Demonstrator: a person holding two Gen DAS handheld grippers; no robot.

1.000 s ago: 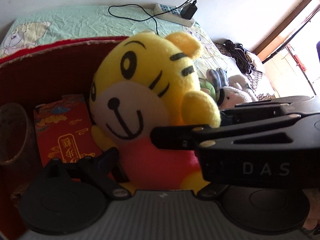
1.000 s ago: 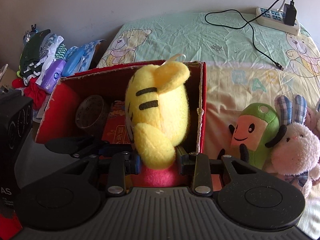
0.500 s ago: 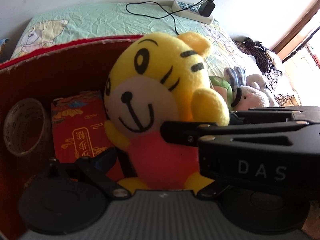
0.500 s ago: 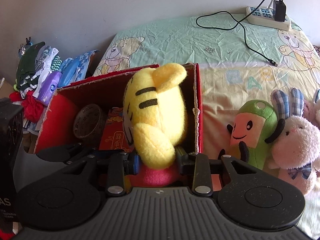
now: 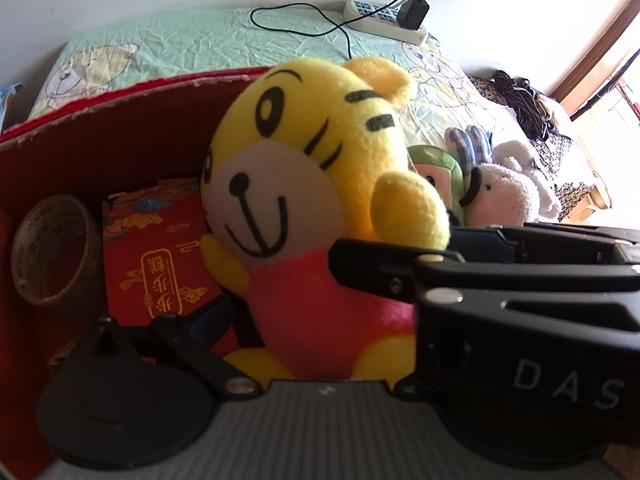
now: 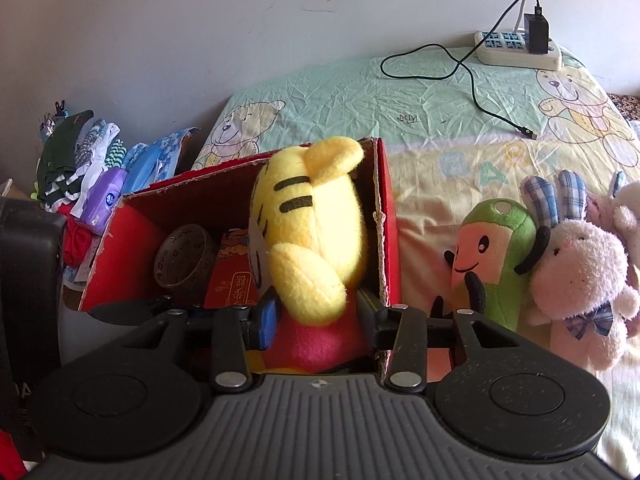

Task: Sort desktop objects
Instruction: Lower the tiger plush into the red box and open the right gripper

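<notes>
A yellow tiger plush (image 5: 304, 208) with a red body stands upright inside the red cardboard box (image 5: 120, 136), against the box's right wall (image 6: 390, 240). My right gripper (image 6: 316, 320) is shut on the plush (image 6: 312, 232), one pad on each side of its red belly. In the left wrist view one of its fingers (image 5: 380, 268) crosses in front of the toy from the right. My left gripper (image 5: 320, 316) is open. Its left finger (image 5: 200, 320) sits beside the toy's body, and its right finger is hidden behind the right gripper.
A tape roll (image 6: 184, 256) and a red envelope (image 6: 234, 284) lie in the box left of the plush. A green plush (image 6: 492, 256) and a pink bunny (image 6: 580, 272) sit on the bedsheet to the right. A power strip (image 6: 516, 48) and cable lie at the back, and clothes (image 6: 92, 168) are piled at left.
Both grippers have drawn back a little with the plush still held. The plush's ear now sits level with the box rim, slightly lower than before. More of the tape roll shows in the left view.
</notes>
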